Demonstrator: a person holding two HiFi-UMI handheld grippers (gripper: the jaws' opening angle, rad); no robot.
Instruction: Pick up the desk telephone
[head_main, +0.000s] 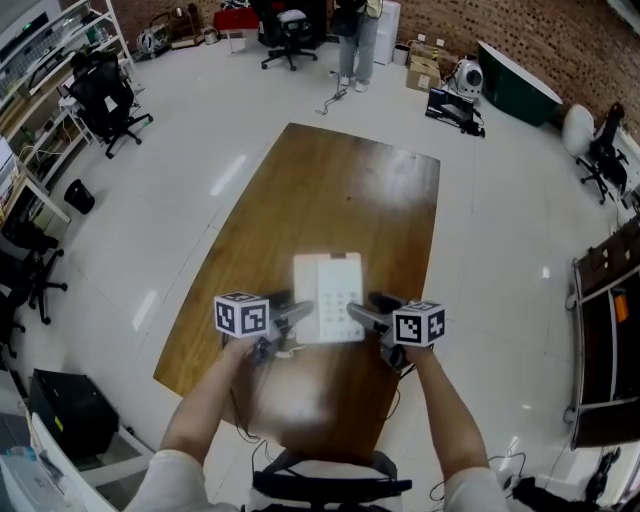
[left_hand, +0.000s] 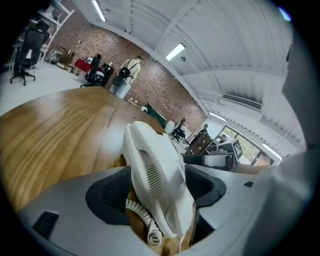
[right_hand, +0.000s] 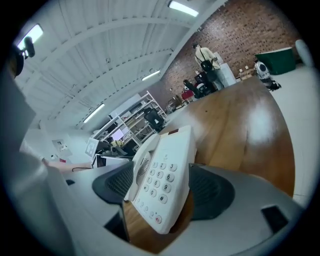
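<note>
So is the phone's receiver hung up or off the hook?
Hung up: the handset lies seated on the telephone, alongside the keypad.

The phone (head_main: 328, 290) lies between my left claw (head_main: 293, 316) and right claw (head_main: 366, 313), its sides between my spread jaws, so there is no way straight through. Past it the table (head_main: 330, 190) gives open room to its far edge. The chairs (head_main: 110, 95) stand well off.

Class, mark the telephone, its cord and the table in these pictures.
Telephone (head_main: 328, 297): head view, middle of its body.
Cord (left_hand: 138, 212): left gripper view, on its coils.
Table (head_main: 330, 190): head view, bare wood top.
</note>
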